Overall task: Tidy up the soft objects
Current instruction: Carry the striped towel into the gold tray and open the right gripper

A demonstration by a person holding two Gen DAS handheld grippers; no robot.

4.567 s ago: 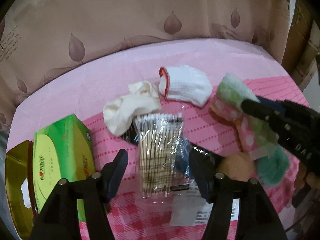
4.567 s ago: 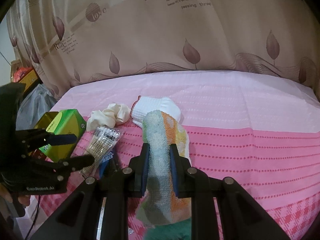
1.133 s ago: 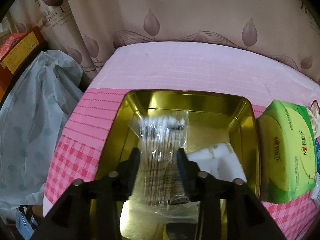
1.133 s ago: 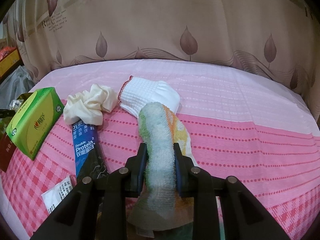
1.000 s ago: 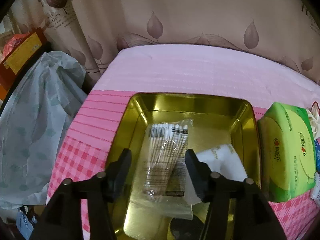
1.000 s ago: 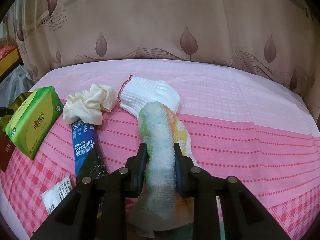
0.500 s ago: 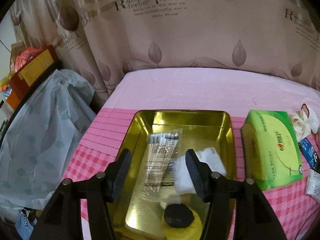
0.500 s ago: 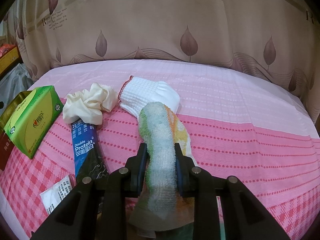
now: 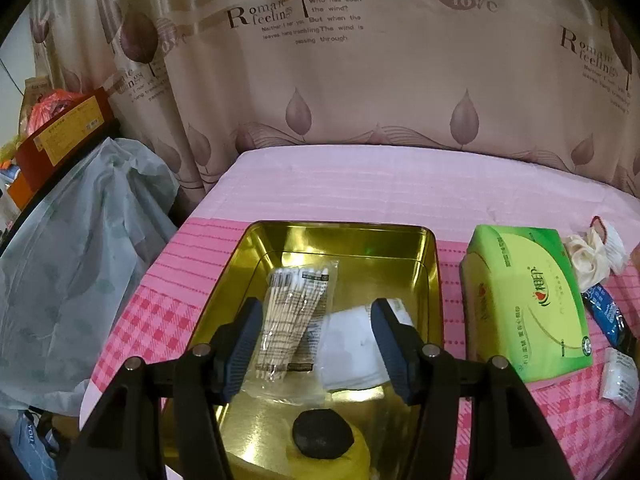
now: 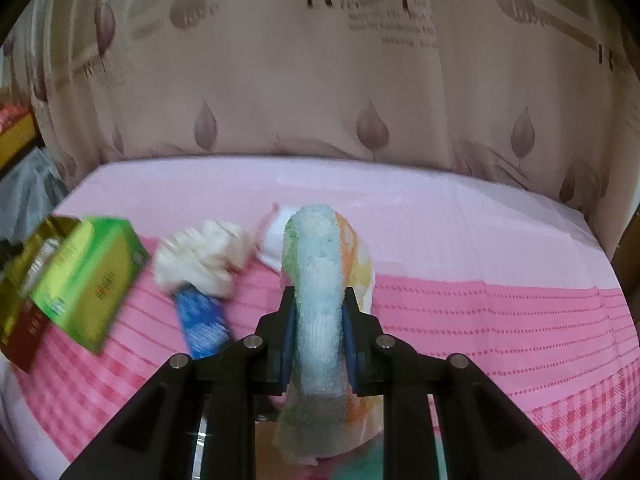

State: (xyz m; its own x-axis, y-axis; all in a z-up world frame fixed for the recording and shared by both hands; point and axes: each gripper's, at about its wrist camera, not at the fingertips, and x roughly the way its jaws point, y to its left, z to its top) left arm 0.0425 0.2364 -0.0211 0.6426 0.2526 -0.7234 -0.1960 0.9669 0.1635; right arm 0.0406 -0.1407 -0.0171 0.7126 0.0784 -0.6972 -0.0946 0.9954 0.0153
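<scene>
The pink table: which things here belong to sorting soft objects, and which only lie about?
Belong to the job:
- striped fluffy towel, clamped in the right tool
- cream cloth bundle
- gold metal tray

Lying about:
- green tissue pack
- blue protein sachet

1. Table (image 9: 360,184), covered in pink cloth, plain at the back, checked in front.
2. On it: gold tin (image 9: 434,264), green tissue pack (image 9: 528,300), cream cloth (image 9: 586,256), white glove (image 9: 614,240), blue packet (image 9: 608,312), small white sachet (image 9: 620,378).
</scene>
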